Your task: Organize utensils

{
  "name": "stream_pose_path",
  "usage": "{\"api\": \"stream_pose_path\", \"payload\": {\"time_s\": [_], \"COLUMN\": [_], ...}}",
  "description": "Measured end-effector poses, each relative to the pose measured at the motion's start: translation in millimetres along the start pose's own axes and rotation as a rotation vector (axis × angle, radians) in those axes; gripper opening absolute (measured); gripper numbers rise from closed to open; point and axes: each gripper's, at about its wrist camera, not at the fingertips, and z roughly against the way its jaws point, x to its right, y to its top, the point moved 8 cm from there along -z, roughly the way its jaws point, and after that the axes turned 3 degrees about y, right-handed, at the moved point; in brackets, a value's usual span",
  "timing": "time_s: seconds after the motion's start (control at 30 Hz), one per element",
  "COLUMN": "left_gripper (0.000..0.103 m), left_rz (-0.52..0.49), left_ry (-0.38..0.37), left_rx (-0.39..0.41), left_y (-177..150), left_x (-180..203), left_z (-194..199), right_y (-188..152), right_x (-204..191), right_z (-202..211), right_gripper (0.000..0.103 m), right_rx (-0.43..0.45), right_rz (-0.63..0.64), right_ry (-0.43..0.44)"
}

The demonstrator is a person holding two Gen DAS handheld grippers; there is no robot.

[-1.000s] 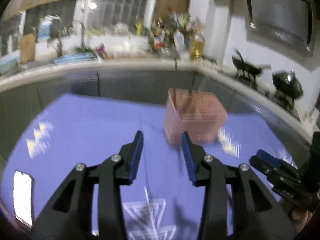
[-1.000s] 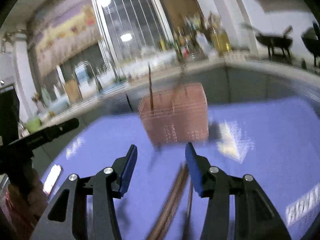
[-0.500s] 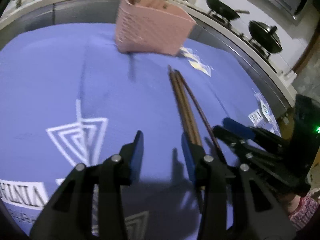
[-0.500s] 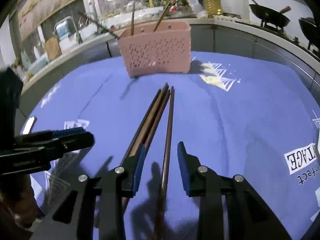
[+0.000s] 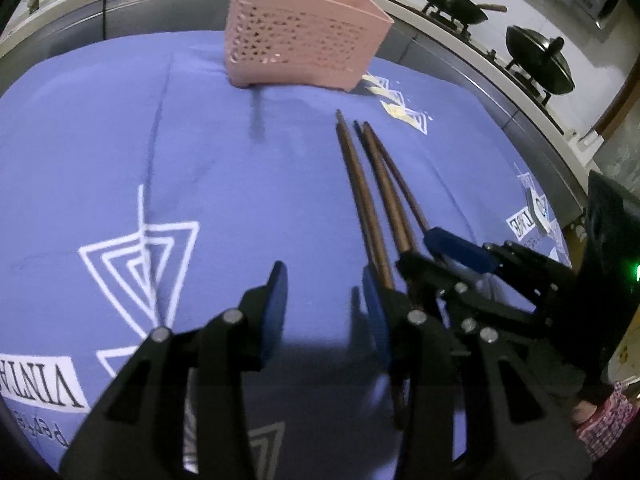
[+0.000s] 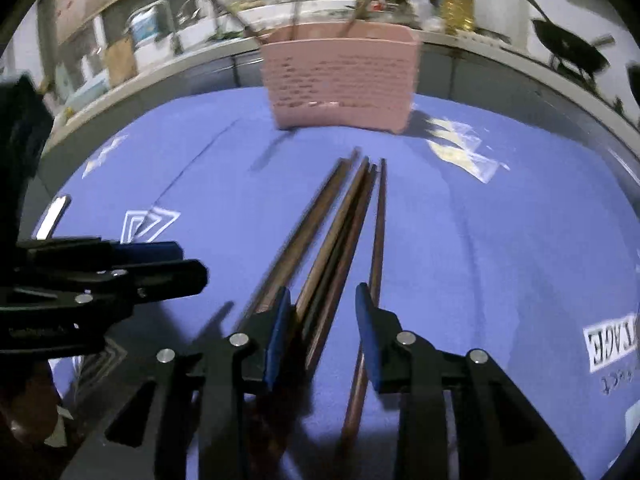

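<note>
My right gripper (image 6: 322, 324) is hovering low over the brown chopsticks (image 6: 340, 232), jaws parted, a couple of sticks lying between the pads, nothing clamped. My left gripper (image 5: 324, 312) is sitting just left of the bundle, jaws apart with only blue tablecloth (image 5: 120, 140) between them. The chopsticks are lying loose on the cloth, tips pointing toward the far pink utensil basket (image 5: 300, 40), near it but not touching. A few sticks are standing upright in the basket. Woks (image 5: 536, 64) are sitting on the far right counter.

upside-down "VINTA" on blue cloth (image 5: 240, 184)
</note>
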Motion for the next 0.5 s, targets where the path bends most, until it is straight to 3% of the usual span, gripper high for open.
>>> {"api": "stream_pose_path", "payload": {"time_s": [0.07,0.17,0.33,0.5], "left_gripper": [0.037,0.037,0.037,0.037], "left_rz": [-0.020,-0.050,-0.110,-0.115], "left_ry": [-0.001,0.010,0.091,0.101], "left_rx": [-0.008,-0.016,-0.010,-0.006], "left_y": [1.6,6.1,11.0,11.6], "left_x": [7.8,20.9,28.7,26.0], "left_z": [-4.9,-15.0,-28.0,-26.8], "right_y": [-0.1,1.3,0.8,-2.9], "right_x": [11.4,25.5,33.3,33.8], "right_z": [8.0,17.1,19.3,10.0], "right_gripper": [0.034,0.034,0.034,0.034], "right_rx": [0.016,0.041,0.048,0.031], "right_rz": [-0.069,-0.096,-0.082,-0.074], "right_ry": [0.040,0.010,-0.018,-0.021]}}
